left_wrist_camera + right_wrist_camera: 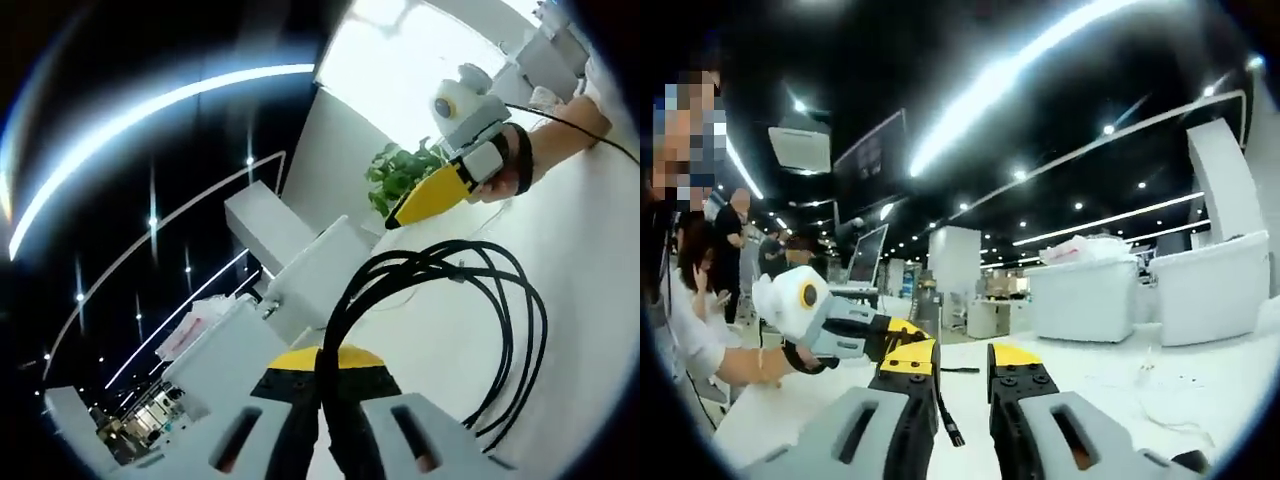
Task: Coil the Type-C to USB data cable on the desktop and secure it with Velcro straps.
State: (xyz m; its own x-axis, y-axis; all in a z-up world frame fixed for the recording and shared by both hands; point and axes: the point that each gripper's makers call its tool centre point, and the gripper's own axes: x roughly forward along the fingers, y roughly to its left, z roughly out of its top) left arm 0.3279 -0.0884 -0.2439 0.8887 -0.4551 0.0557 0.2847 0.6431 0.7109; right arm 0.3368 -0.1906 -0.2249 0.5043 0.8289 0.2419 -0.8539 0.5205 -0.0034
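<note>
Left tongs [325, 415] are clamped on the black data cable [500, 330], pinching a bunch of strands right between the jaw tips. From that pinch the coil fans up and to the right of the left tongs in several loose loops, hanging just above or grazing the white bench [590, 250] — can't tell which. The coil's long axis runs away from the jaws, toward the far right. Right tongs [435, 195] sit up and right of the left tongs, beyond the far edge of the coil, apart from it, held by a hand [515, 165]. In the right gripper view the right tongs [962, 378] stand parted with nothing between the jaws; one loose cable end with a plug [952, 432] dangles just by the left jaw. Left tongs [902, 345] appear to the left there, nearly tip to tip with the right tongs. Judgement: the left hand owns the coil, so the free right one has to fetch a strap; no Velcro strap can be made out.
</note>
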